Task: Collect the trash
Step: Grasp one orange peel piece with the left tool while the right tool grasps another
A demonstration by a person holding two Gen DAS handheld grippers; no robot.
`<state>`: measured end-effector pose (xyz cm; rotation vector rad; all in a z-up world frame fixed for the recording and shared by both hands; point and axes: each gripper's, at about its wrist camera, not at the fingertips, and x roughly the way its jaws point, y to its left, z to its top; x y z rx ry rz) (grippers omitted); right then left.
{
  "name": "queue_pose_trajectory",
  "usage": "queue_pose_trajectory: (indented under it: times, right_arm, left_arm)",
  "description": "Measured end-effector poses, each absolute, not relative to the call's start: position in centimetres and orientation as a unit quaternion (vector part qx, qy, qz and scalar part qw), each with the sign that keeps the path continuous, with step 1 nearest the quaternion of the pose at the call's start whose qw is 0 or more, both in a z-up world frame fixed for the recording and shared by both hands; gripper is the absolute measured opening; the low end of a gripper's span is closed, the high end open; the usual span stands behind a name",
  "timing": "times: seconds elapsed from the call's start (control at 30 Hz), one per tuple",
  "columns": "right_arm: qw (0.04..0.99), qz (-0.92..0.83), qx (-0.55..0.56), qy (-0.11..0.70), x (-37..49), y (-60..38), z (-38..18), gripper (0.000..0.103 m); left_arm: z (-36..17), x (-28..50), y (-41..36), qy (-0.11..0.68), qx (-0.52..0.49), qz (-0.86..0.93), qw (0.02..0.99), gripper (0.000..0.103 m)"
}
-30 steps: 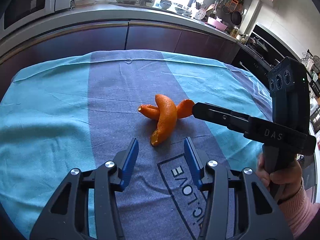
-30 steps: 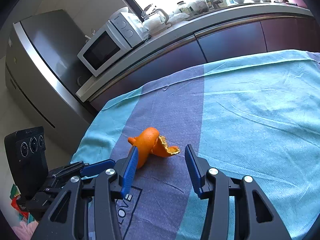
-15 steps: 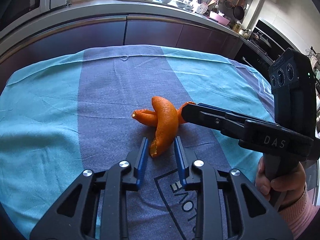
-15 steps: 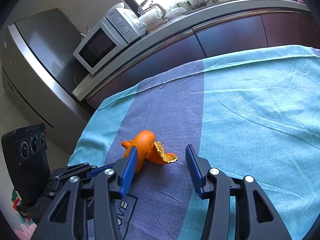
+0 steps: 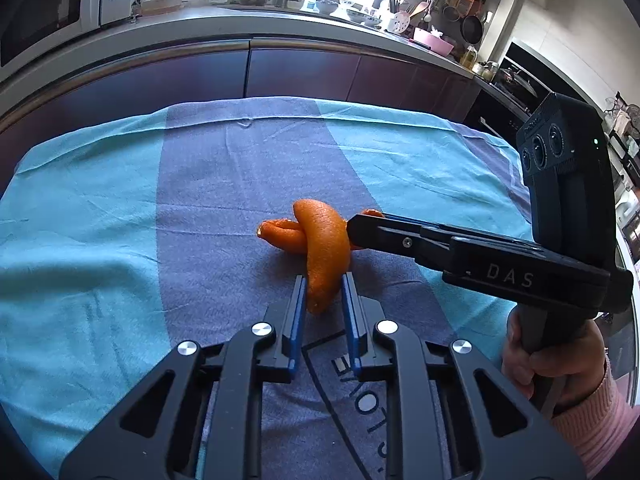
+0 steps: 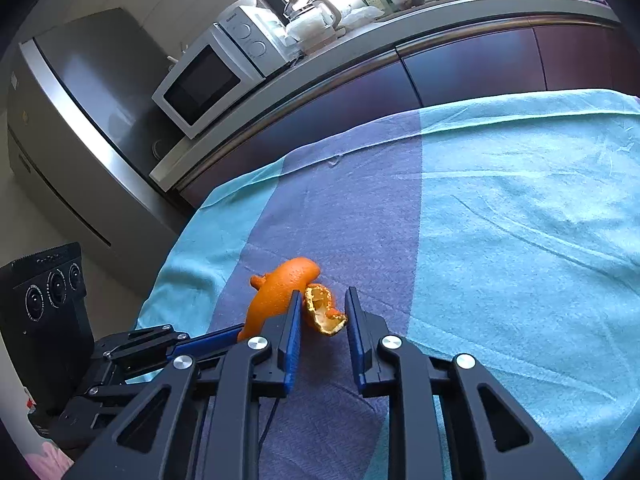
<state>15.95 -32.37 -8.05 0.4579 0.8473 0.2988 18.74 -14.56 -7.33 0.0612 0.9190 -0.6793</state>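
A curled orange peel lies on the grey stripe of the blue tablecloth. My left gripper is shut on the peel's near end. In the right wrist view the peel has one curled end with pale pith between my right gripper's blue pads. The right jaws have narrowed around that end, with a gap still on its right side. The right gripper's fingers reach in from the right in the left wrist view.
A dark kitchen counter runs behind the table with a microwave, a kettle and dishes on it. A steel fridge stands at the left. The tablecloth carries printed lettering near me.
My left gripper moved forward and closed on the peel's near end. My right gripper moved in and narrowed around the peel's other curled end.
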Motion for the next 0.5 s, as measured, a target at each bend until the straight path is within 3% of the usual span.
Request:
queue_pose_trajectory:
  times: [0.5]
  right_arm:
    - [0.879,0.145,0.224,0.395,14.8,-32.4,-7.7,0.011]
  left_arm:
    - [-5.6,16.9,-11.8,0.416,0.009,-0.323,0.85,0.016]
